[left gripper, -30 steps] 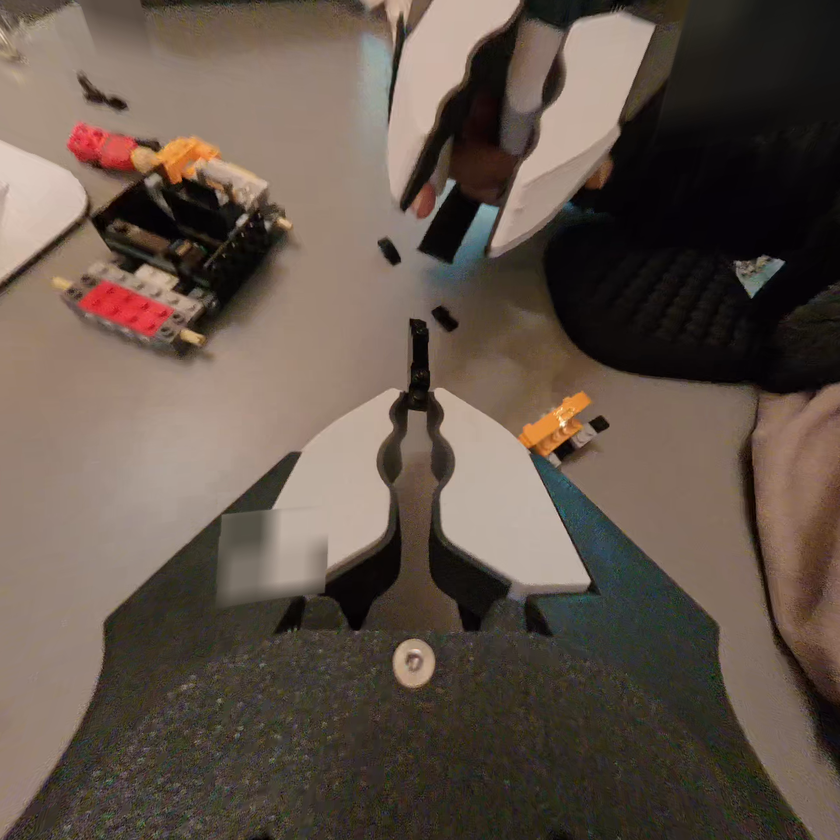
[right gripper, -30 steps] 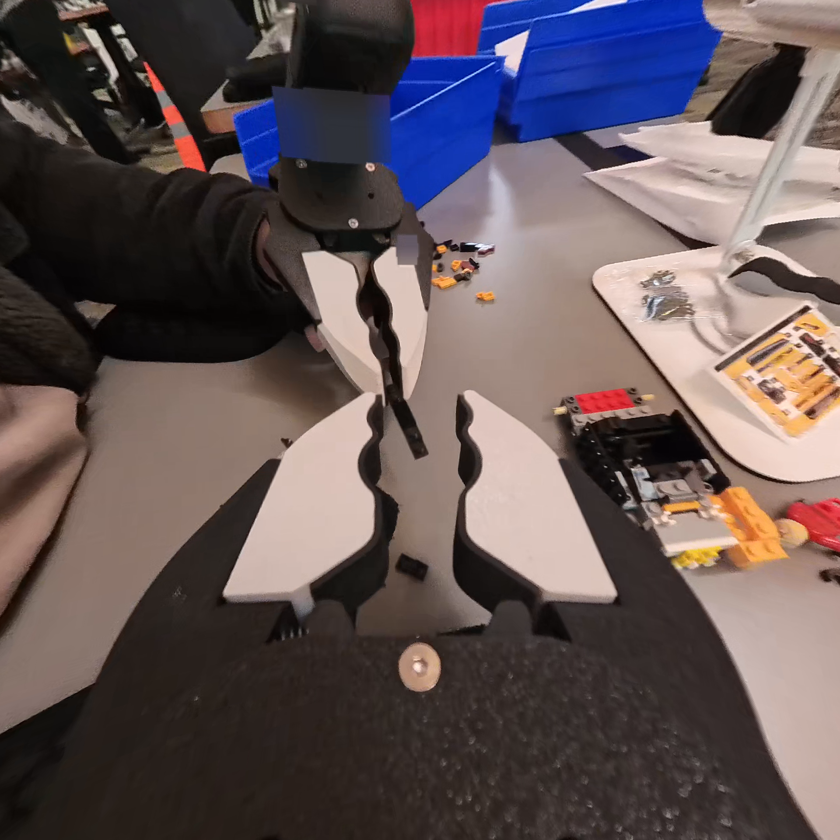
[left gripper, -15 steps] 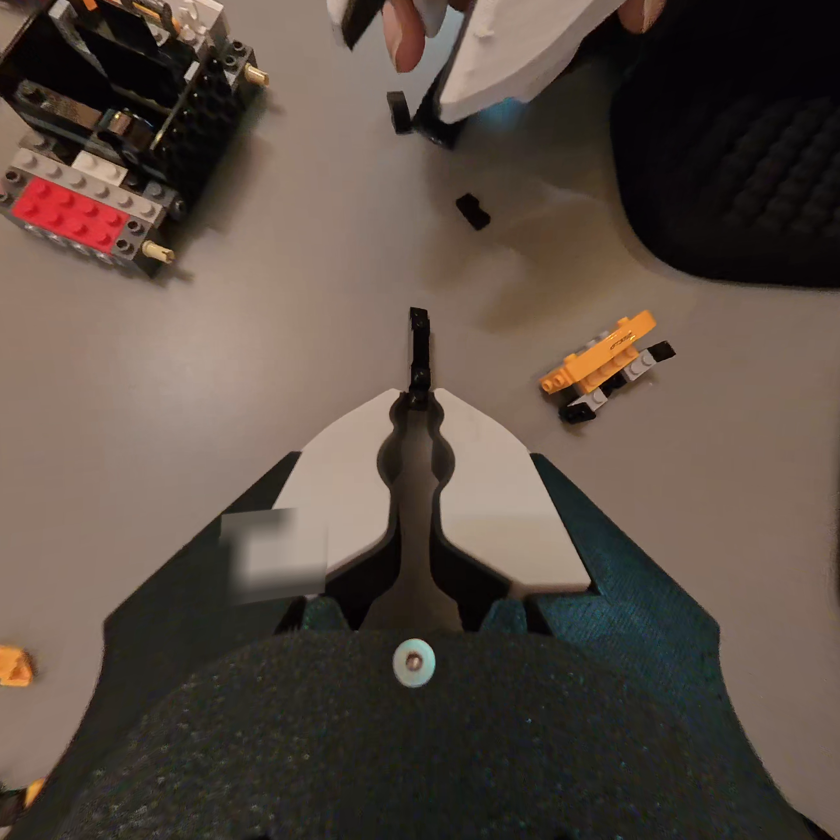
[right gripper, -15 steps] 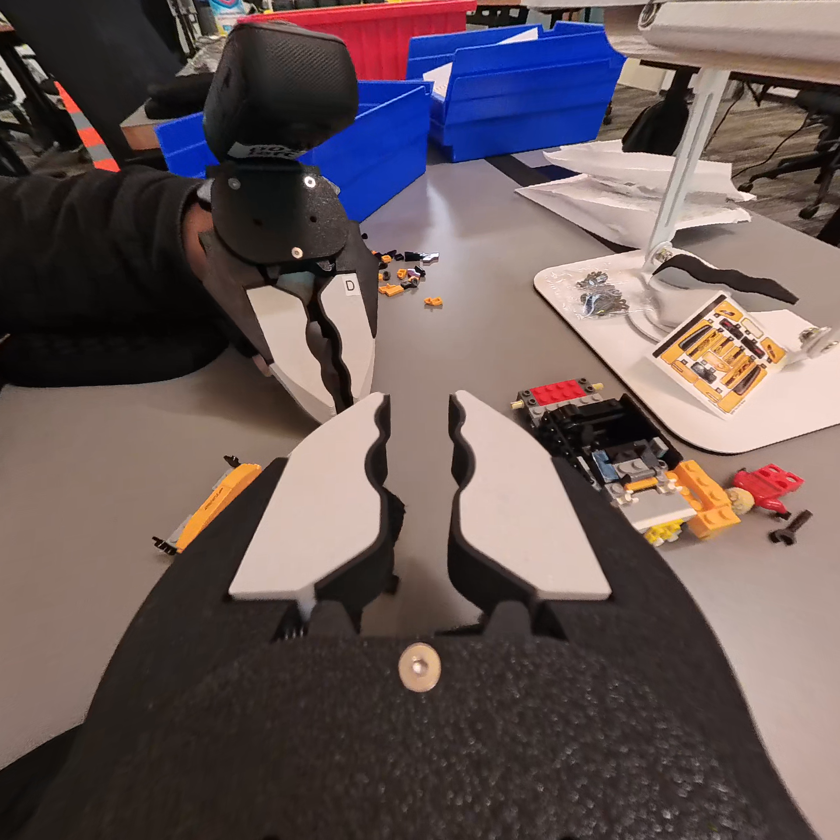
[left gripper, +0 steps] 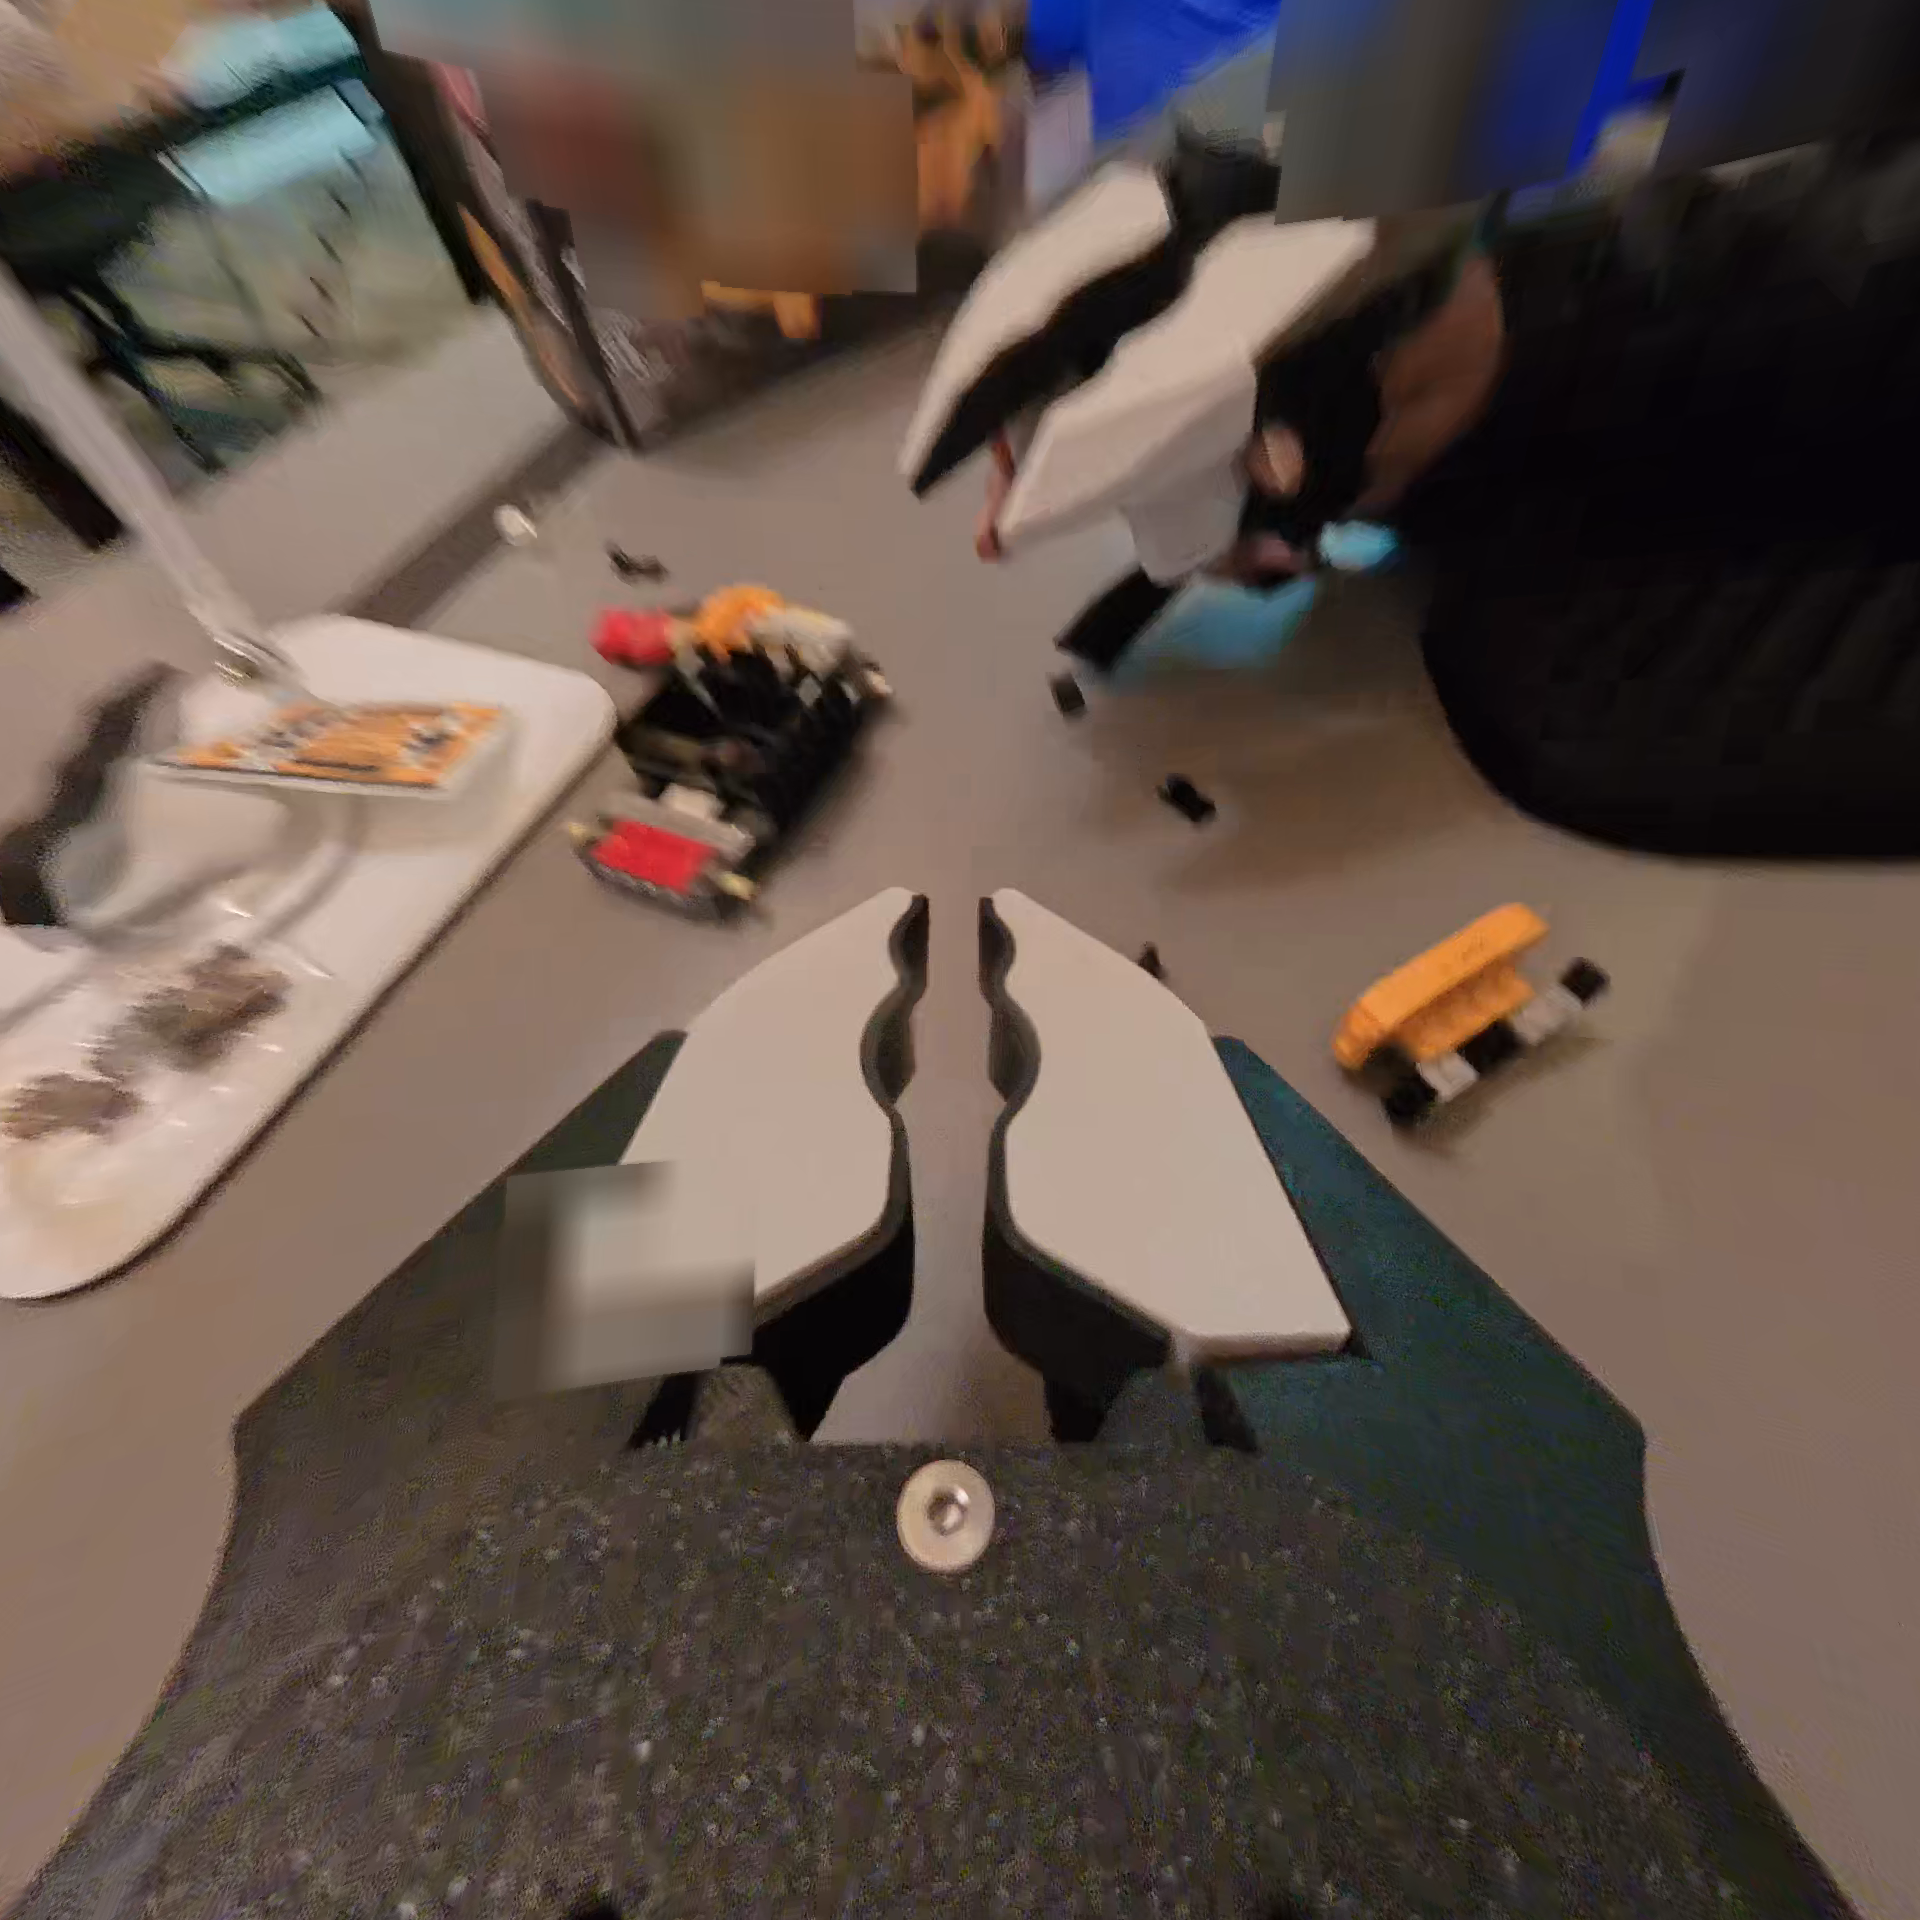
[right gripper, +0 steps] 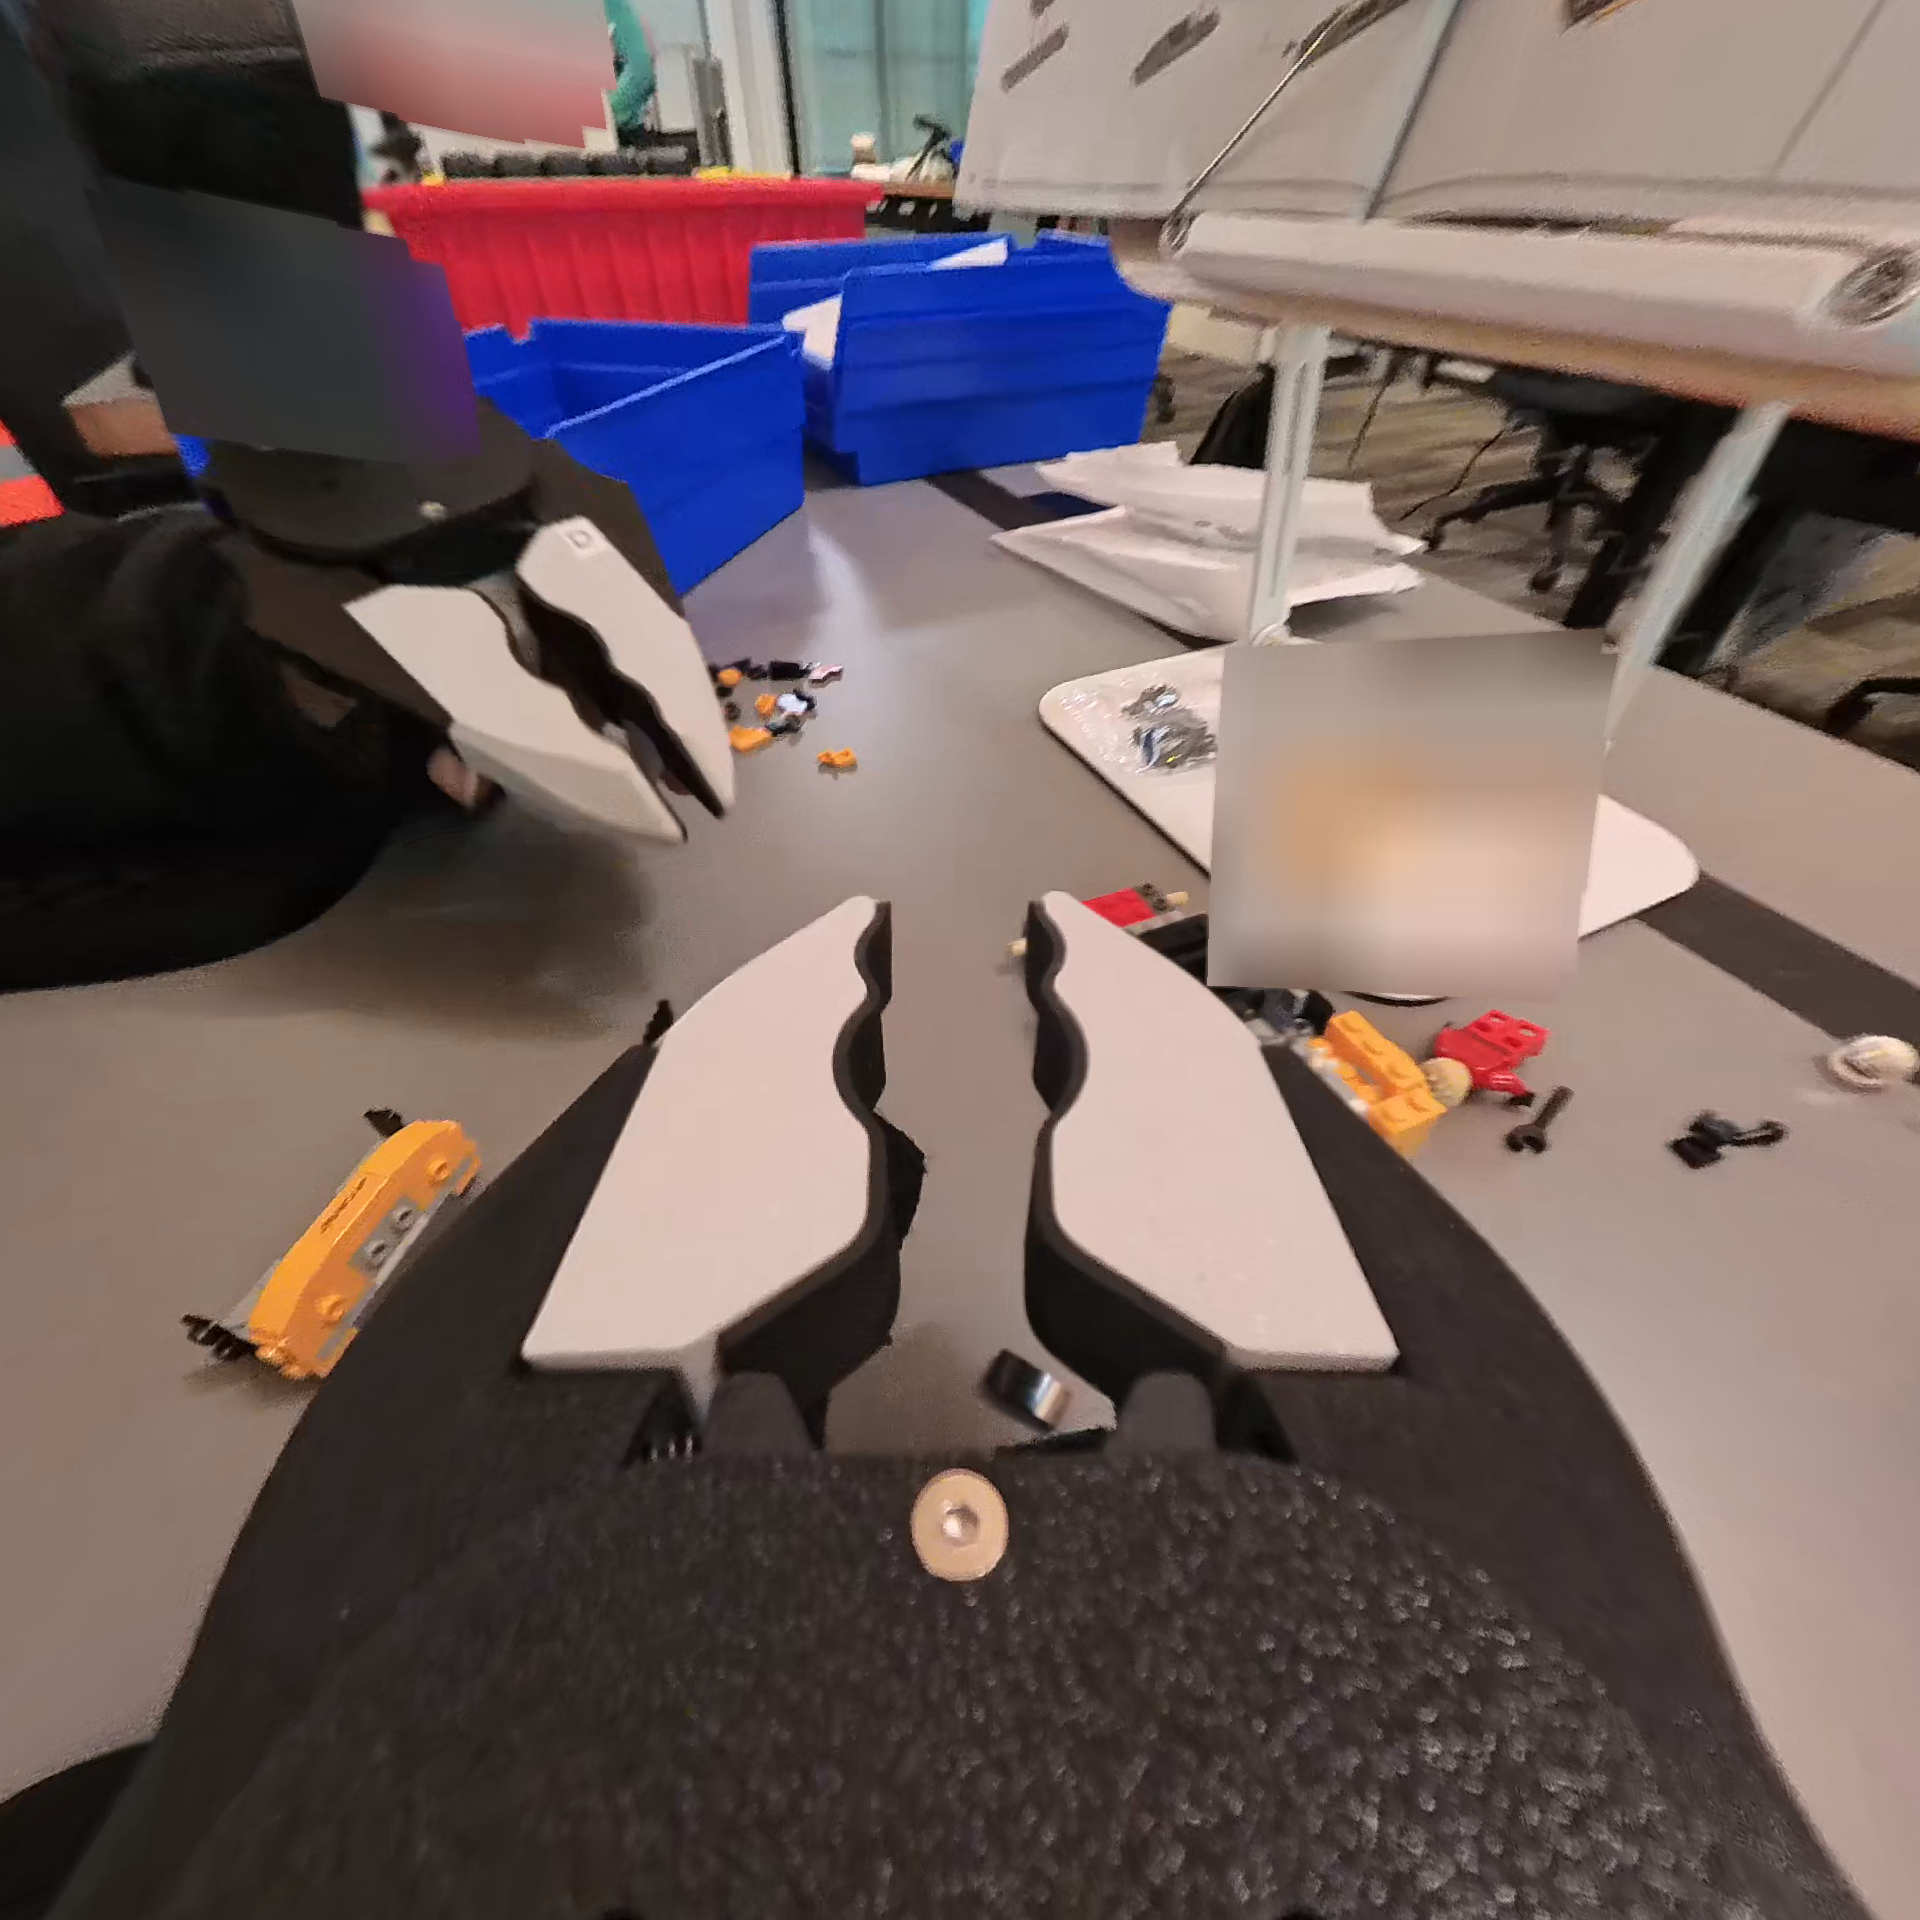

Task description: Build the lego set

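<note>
both grippers, left [left gripper: 954,902] and right [right gripper: 956,906], are gaping empty; only the right wrist view is showing blue bins [right gripper: 717,436] behind.

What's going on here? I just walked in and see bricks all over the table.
A person is building a toy brick set with a handheld gripper in each hand. Right now neither grips anything: the left gripper and the right gripper both hang open above the grey table. The half-built black vehicle sits between them, a small orange piece lies apart, and loose bits are scattered farther off.
</note>
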The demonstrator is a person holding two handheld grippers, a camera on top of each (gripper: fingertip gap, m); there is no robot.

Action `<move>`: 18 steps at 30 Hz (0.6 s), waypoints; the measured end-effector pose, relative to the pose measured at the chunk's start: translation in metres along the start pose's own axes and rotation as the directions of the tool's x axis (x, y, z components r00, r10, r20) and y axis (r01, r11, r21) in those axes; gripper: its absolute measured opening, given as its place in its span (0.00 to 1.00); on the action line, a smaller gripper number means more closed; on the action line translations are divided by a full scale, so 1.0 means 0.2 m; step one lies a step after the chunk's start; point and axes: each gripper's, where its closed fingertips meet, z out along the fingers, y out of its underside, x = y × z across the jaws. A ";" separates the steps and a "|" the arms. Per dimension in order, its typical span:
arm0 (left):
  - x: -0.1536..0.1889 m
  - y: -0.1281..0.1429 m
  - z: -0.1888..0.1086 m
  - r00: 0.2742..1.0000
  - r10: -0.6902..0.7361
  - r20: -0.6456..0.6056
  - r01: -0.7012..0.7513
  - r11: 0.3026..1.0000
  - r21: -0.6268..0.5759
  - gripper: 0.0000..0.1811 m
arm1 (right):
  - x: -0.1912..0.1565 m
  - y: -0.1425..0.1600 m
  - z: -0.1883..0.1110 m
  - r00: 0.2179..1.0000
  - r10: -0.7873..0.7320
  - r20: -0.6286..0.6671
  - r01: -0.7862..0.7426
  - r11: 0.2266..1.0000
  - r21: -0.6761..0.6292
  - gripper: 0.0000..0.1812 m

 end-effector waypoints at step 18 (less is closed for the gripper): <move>-0.21 -0.17 -0.15 0.965 -0.020 0.263 -0.046 0.969 0.241 0.00 | 0.15 -0.33 0.06 0.837 -0.446 -0.317 0.464 0.886 -0.024 0.00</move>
